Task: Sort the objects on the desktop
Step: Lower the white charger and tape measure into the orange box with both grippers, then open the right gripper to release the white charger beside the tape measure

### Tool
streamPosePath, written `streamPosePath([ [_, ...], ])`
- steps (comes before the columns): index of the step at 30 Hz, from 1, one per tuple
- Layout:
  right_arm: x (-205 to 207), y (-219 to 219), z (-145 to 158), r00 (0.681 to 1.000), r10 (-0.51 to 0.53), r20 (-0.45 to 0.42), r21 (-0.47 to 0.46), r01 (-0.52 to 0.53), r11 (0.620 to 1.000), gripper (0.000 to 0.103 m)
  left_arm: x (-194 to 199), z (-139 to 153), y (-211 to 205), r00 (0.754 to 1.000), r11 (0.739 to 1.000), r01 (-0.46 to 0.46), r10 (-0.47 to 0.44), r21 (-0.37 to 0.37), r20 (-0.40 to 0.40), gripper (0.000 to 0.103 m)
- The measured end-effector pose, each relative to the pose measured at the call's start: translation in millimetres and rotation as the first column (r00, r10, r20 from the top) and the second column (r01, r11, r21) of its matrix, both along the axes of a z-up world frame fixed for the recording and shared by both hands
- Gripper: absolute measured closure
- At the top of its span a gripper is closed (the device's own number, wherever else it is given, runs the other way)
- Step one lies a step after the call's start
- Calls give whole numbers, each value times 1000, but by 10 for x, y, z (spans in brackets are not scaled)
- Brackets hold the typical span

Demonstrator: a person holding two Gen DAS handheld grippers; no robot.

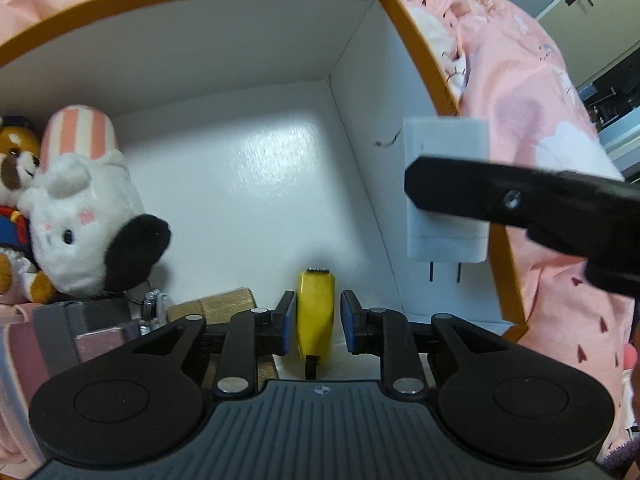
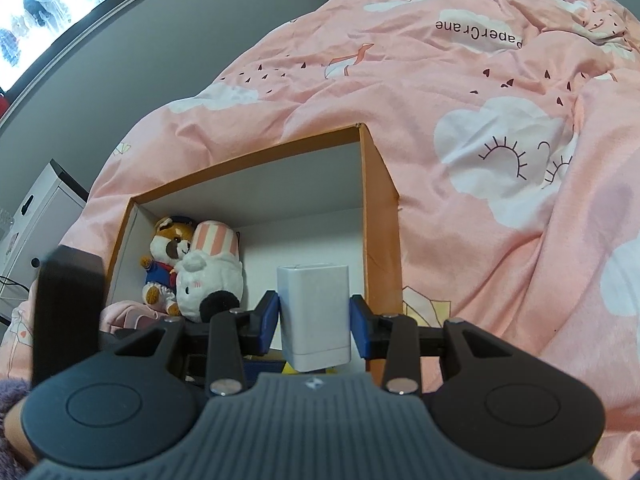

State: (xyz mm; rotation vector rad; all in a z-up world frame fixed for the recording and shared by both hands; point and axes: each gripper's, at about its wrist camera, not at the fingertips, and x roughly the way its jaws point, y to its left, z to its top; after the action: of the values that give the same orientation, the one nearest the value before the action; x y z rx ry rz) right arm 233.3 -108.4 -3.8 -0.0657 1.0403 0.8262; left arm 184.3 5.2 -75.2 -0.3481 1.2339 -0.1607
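An orange-rimmed cardboard box (image 1: 416,36) with a white inside lies on a pink quilt. My left gripper (image 1: 316,322) is inside the box with a yellow tape measure (image 1: 316,312) between its blue pads; a small gap shows on the right side, so the jaws look slightly parted. My right gripper (image 2: 314,320) is shut on a white plug charger (image 2: 314,314), held over the box's right wall (image 2: 380,240). In the left wrist view the charger (image 1: 446,140) hangs prongs down by the right wall.
A white plush (image 1: 80,216) with a striped hat and a brown bear plush (image 1: 14,172) lie at the box's left side. Small boxes (image 1: 88,328) sit at the near left. The pink quilt (image 2: 500,140) surrounds the box.
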Motion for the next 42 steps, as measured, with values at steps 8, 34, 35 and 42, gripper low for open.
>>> streamPosePath([
  [8,22,27,-19,1000,2,-17,-8,-2,1000,63,-141,235,227,997,1000,-23,24,-17,67,77],
  [34,-237,936,-446,966,211,-151,-430,-256,866,67,-645,600,955,957,981,-190,194,-39,214,77],
  [35,-244,956,-485,963,212,-169,-443,-266,856,67,-652,604,974,956,980,-194,199,-44,216,77],
  [42,-154,979,-636,962,169,-213,-482,-254,839,68,-672,587,1052,953,977,-208,215,-52,215,77],
])
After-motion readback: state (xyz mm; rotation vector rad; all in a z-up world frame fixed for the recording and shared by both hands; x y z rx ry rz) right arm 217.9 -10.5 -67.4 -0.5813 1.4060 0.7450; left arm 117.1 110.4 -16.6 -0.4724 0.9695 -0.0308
